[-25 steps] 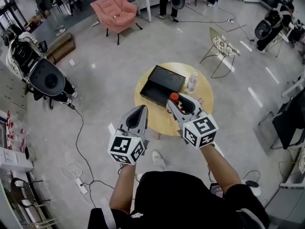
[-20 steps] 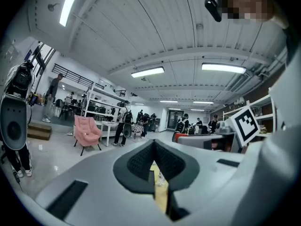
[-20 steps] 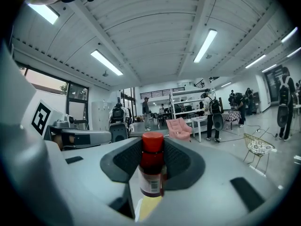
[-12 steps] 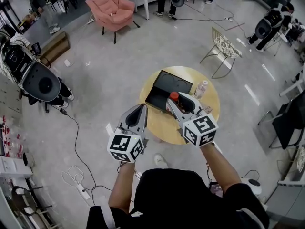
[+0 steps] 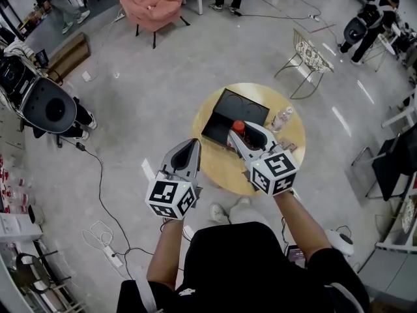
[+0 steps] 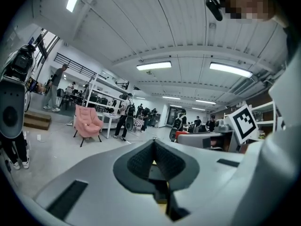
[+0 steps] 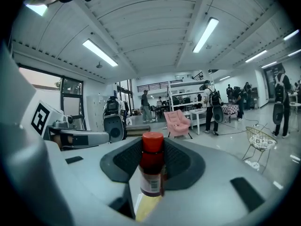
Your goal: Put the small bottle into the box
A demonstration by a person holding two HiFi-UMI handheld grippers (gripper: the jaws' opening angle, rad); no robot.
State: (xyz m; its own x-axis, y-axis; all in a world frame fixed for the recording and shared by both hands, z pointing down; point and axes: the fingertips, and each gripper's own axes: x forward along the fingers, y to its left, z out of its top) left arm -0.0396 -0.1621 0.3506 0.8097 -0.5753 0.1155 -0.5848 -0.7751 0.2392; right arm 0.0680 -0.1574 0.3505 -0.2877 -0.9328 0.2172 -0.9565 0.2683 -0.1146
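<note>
Bright, even light is supplied by ceiling strip lights (image 7: pixel 207 34); pale reflections are laid on the floor (image 5: pixel 163 77), and shadows are kept faint. Both gripper views are strongly bowed and dark-cornered, and the left tongs (image 6: pixel 153 141) are rendered soft.

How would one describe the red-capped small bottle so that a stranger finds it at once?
Find the round yellow table with the black box on it. Above the table the right gripper holds the small bottle upright. Its red cap and dark body set it apart from the clear bottle on the table.
</note>
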